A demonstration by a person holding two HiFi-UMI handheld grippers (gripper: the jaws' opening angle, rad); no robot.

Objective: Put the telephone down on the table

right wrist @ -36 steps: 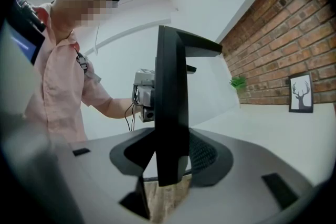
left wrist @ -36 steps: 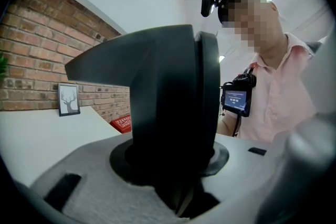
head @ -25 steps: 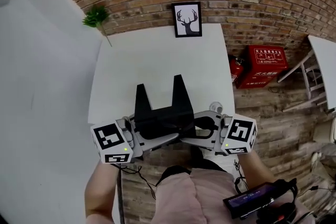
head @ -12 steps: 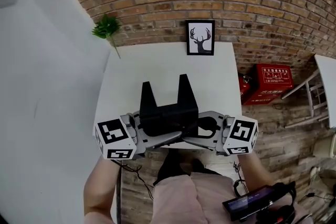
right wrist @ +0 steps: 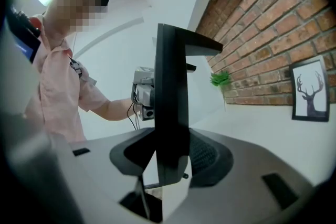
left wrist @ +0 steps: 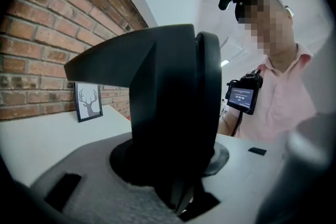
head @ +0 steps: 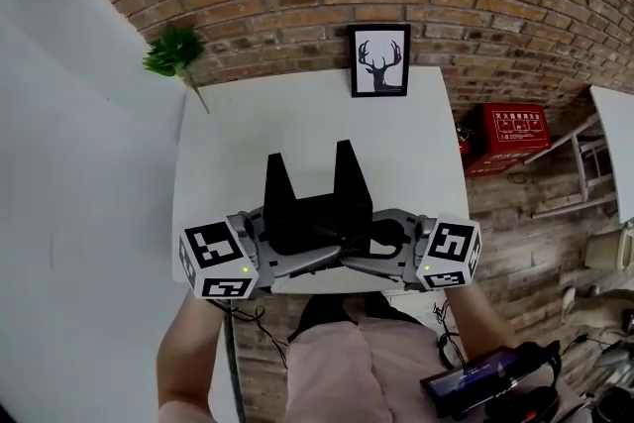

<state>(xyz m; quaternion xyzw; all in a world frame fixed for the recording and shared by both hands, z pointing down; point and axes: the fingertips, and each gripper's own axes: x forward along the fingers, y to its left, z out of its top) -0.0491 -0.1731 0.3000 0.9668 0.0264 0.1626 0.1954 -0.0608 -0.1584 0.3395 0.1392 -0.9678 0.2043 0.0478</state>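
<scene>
Holding telephone [head: 315, 211] clamped from both sides with left gripper [head: 289, 256] and right gripper [head: 372, 249], above near edge of table [head: 297, 114]. Likely to tip off that edge if released here; likely to twist if loosened unevenly.
</scene>
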